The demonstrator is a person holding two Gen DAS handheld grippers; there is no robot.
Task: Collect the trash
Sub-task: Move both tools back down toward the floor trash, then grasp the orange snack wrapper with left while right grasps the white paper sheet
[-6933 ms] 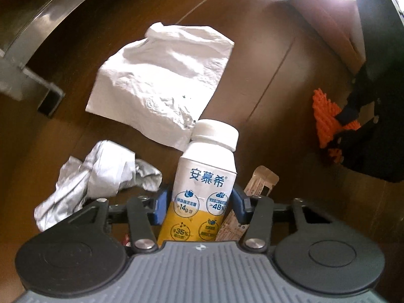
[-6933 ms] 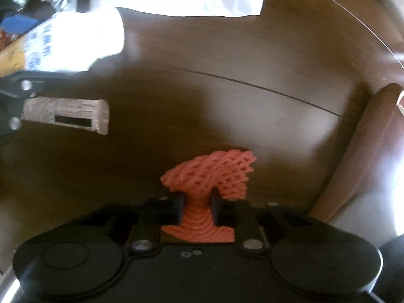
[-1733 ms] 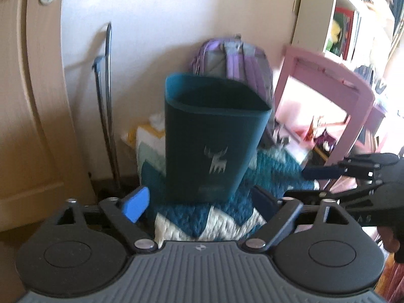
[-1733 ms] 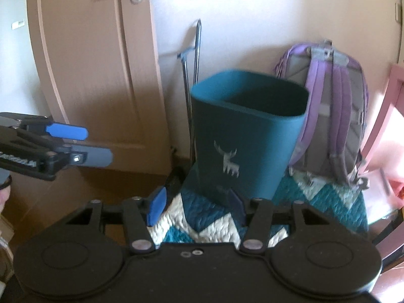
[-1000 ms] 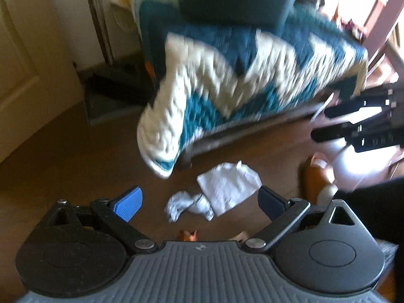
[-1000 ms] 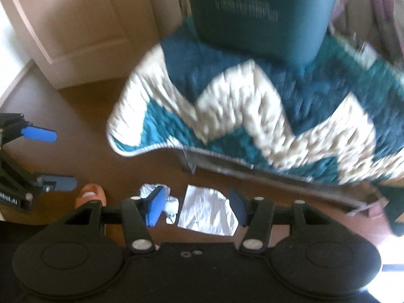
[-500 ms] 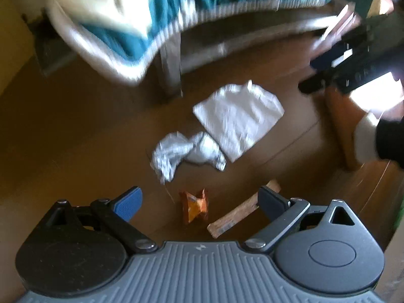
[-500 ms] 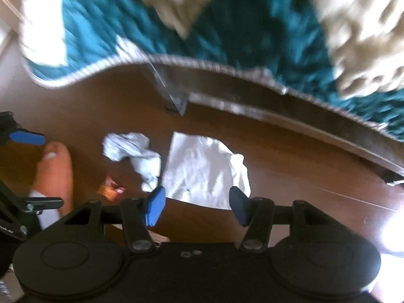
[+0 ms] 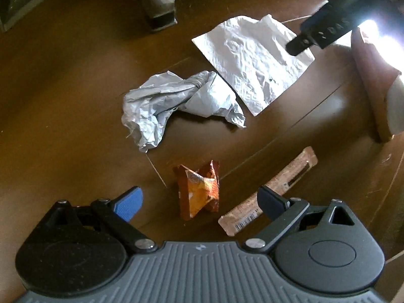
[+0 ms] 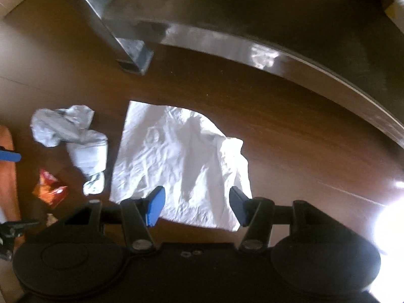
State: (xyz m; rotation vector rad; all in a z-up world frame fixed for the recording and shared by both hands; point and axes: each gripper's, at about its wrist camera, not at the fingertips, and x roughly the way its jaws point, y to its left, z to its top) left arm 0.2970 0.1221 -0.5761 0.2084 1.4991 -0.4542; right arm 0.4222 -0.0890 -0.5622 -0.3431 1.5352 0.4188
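Both tongs, left [image 9: 199, 199] and right [image 10: 197, 207], gape empty over floor litter.

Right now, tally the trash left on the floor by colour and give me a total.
White: 2, the flat white paper sheet and the crumpled white wrapper.
Orange: 1, the orange snack packet.
Tan: 1, the long tan wrapper with a barcode.
Total: 4 pieces on the wooden floor.
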